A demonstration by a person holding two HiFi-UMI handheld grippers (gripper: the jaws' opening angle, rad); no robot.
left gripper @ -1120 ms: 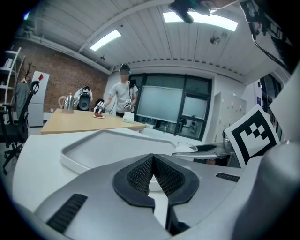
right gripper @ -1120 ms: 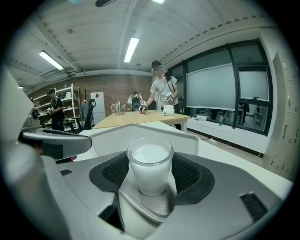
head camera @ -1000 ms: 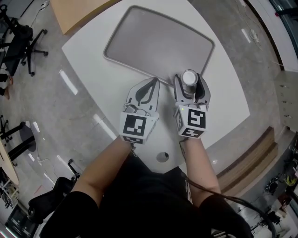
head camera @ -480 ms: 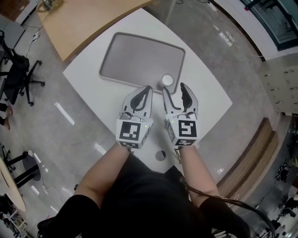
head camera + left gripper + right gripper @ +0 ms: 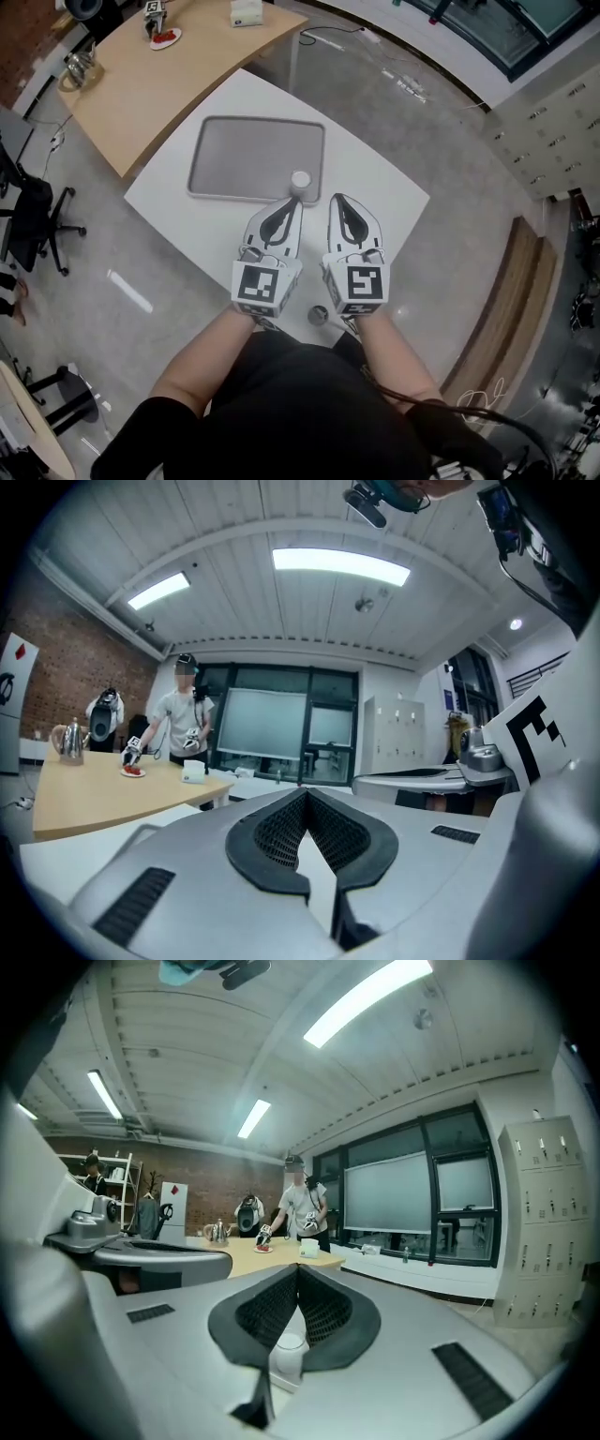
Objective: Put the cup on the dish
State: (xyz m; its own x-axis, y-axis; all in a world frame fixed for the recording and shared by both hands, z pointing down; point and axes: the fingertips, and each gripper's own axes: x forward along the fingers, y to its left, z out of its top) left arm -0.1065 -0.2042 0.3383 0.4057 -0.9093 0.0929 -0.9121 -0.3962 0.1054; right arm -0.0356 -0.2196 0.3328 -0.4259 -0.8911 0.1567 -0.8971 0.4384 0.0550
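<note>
Your right claw (image 5: 337, 200) has just closed its jaws, with nothing between them, and your left claw (image 5: 292, 202) is pressed together and empty too. Just ahead of and below their tips, the cup (image 5: 300, 180) stands upright at the near corner of the dish (image 5: 244, 155). The placing looks done; next, just keep both claws clear of the cup.

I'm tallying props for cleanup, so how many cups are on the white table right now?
1. The cup stands in the tray's near right corner. The left gripper and right gripper cover part of the white table, so another could be hidden.
</note>
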